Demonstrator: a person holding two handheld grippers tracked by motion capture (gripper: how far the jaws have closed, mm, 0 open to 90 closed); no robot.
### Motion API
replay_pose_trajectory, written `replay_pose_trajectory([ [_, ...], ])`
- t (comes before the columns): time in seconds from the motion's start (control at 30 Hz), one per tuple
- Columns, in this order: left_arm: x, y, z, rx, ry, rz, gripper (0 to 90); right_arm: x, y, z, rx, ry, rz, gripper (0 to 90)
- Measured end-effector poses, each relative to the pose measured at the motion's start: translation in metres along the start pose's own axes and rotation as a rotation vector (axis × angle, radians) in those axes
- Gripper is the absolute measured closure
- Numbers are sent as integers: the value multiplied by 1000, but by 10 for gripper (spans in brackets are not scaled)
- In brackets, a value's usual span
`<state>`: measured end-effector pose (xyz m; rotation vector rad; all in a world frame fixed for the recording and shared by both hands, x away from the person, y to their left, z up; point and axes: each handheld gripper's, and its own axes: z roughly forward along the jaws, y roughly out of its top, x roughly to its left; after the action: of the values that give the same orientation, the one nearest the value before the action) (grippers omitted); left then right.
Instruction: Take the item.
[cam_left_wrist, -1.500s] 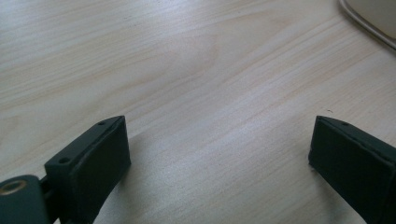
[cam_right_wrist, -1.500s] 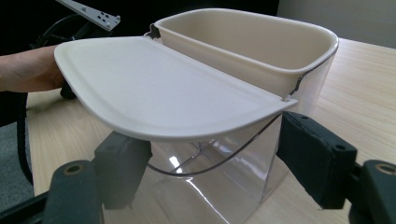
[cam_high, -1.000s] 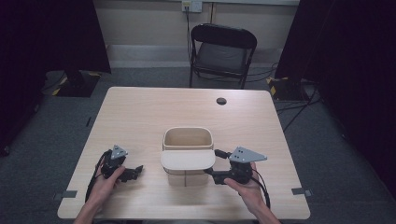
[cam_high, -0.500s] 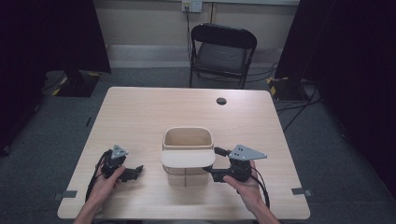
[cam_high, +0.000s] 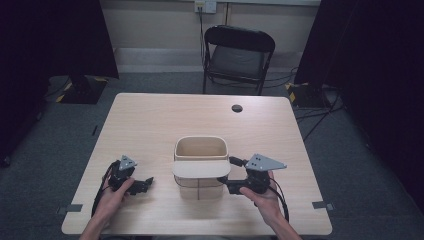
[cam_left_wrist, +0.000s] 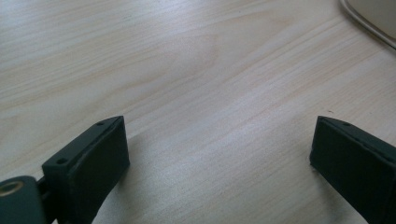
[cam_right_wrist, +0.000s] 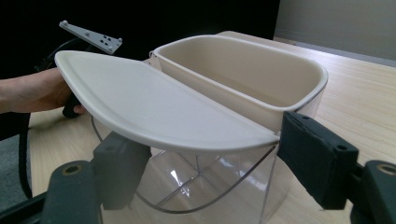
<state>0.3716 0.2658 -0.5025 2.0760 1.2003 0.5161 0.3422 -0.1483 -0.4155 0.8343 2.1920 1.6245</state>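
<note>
— Right gripper view: is the bin (cam_right_wrist: 224, 140) held?
— No; it is flanked by the right gripper's (cam_right_wrist: 205, 163) parted jaws (near table (cam_high: 150, 125) edge). Left gripper (cam_left_wrist: 219, 154) is kept wide, empty.

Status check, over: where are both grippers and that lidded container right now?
Left gripper open, resting on table. Right gripper open, jaws either side of the container's lid edge, not clamped. Lid half swung open. Nothing in the way.

Black hand-held gripper (cam_high: 234, 186), grey triangular plate, blk cable.
</note>
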Motion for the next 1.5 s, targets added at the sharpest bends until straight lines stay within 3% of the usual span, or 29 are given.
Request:
replay_pose_trajectory([
  [0.83,0,0,0,-1,0,-2,39,-3,9,0,-14,29,-7,261],
  [1.5,0,0,0,-1,0,-2,39,0,16,3,-14,60,-21,372],
])
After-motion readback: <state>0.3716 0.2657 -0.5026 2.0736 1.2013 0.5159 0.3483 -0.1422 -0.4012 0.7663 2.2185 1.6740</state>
